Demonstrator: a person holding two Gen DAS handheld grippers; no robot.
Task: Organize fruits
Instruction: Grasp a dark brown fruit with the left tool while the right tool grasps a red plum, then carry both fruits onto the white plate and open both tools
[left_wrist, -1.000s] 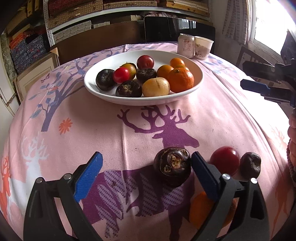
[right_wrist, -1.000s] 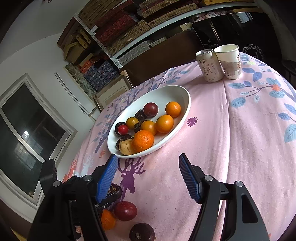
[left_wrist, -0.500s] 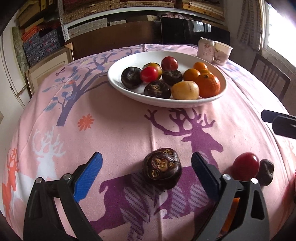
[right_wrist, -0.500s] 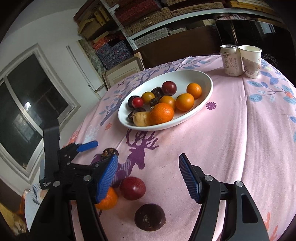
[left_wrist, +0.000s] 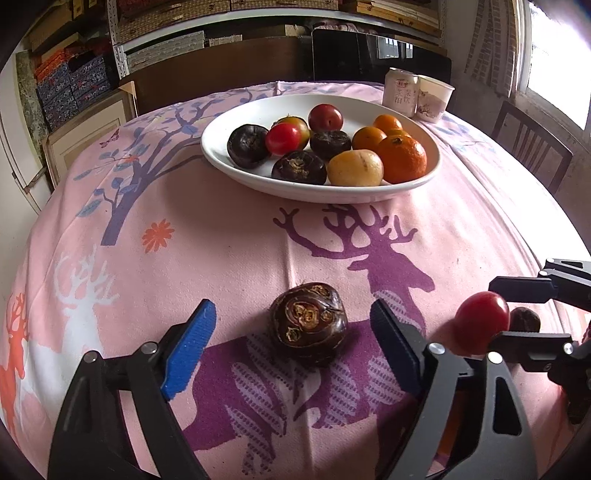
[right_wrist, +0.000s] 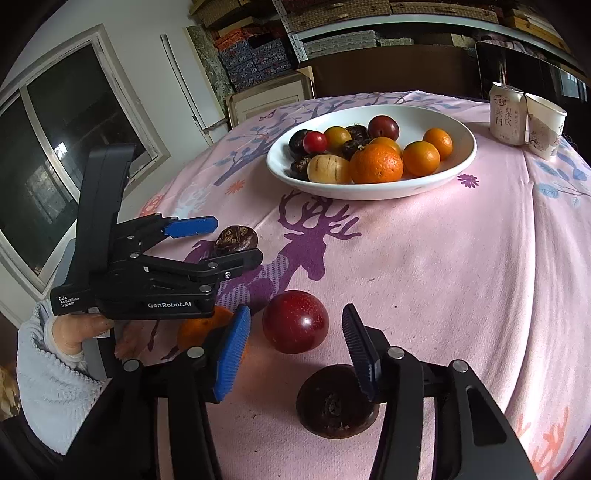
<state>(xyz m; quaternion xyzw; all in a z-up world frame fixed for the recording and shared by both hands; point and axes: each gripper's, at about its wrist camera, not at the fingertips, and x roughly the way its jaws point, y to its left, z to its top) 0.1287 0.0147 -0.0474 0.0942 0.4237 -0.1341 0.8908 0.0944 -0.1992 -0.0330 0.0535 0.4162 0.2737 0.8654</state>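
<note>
Both tongs have just been closing. A dark water chestnut (left_wrist: 308, 325) is straddled by the left tongs (left_wrist: 291, 343), a red plum (right_wrist: 295, 321) by the right tongs (right_wrist: 295, 350) (neither touched yet); the bowl (left_wrist: 236, 162) waits at twelve o'clock on the tabletop (left_wrist: 221, 236).

A soft, matt pink cloth (left_wrist: 229, 236) with a faintly napped weave and printed purple deer covers the table, and on it stands a smooth, glossy white bowl (left_wrist: 236, 162) that looks like glazed ceramic. The red plum (right_wrist: 295, 321) has a shiny, taut skin with pale speckles, the water chestnut (left_wrist: 308, 325) a dark, rough, scarred skin with a dull sheen, and the orange (left_wrist: 402, 158) in the bowl a finely pitted peel. Each hand-held gripper, left (left_wrist: 291, 343) and right (right_wrist: 295, 350), is matt black plastic with bright metal rivets and ribbed blue pads (right_wrist: 233, 350), and the sleeve (right_wrist: 48, 384) is light, nubbly knit.
</note>
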